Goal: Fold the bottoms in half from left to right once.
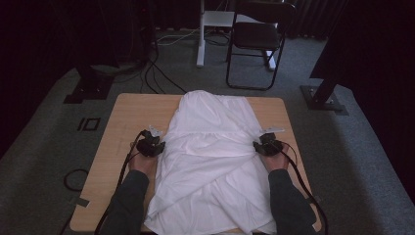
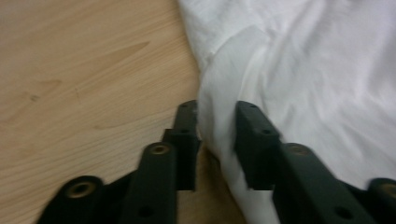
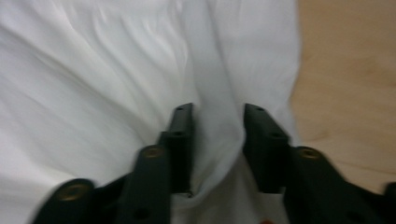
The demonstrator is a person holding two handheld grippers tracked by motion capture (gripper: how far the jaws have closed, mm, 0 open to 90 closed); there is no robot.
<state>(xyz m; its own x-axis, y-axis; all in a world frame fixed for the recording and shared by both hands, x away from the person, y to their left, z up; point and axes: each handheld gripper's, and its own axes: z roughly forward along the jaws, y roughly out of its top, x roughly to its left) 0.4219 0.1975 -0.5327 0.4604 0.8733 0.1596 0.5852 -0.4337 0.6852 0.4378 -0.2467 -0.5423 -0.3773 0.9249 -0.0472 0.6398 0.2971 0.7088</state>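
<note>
Two grippers work one white garment (image 1: 213,156), which lies spread down the middle of the table (image 1: 122,117), its near hem at the table's front edge. The left gripper (image 2: 215,116) straddles a fold at the garment's left edge, jaws narrow with cloth between them; whether they pinch it cannot be told. The right gripper (image 3: 217,119) stands likewise over a ridge of cloth near the right edge. The fabric looks light, soft and limp: expect sagging and slipping. Take hold at doubled edges or seams, both sides level.
</note>
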